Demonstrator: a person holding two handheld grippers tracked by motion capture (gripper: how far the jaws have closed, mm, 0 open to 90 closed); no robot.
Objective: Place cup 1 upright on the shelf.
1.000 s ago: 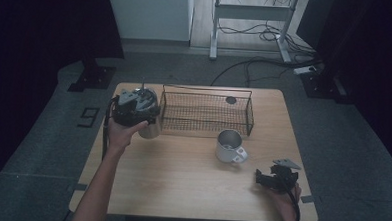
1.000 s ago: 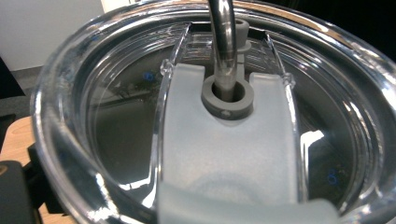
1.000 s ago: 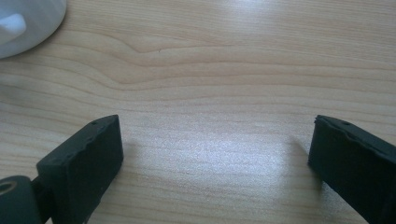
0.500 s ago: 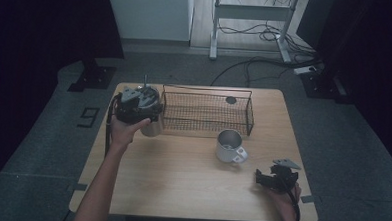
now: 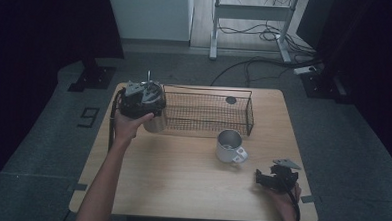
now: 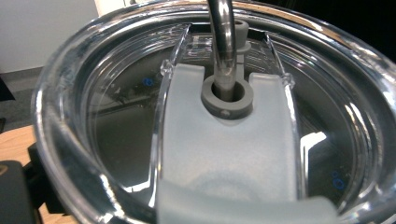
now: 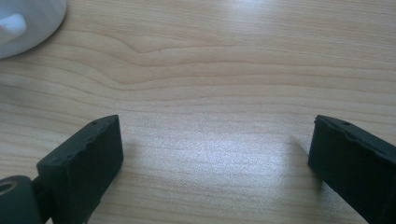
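Tumbler point(image 5: 156, 123), steel with a clear lid point(image 6: 224, 154) and a metal straw point(image 6: 223, 42), is at the far left corner of the tabletop point(image 5: 180, 190), just beside the left end of the wire basket point(image 5: 206, 122). The left gripper point(image 5: 143, 99) sits right on top of it, with the straw poking up past it in the high view.

Over the last second, gripper and tumbler together shift a little toward the far edge and the basket. The change is small, but the two move as one. I judge that the tumbler is being carried, probably on its way over the basket wall.

The left gripper view looks almost straight down onto the lid from very close. Only a bit of black jaw shows at the lower left, outside the rim, so I cannot tell how far the jaws are closed or exactly where they grip.

The right gripper point(image 5: 263, 177) has not moved. It rests near the right end of the near edge, jaws spread wide with bare wood between them. A white mug point(image 5: 229, 146) stands apart from it, just in front of the basket.
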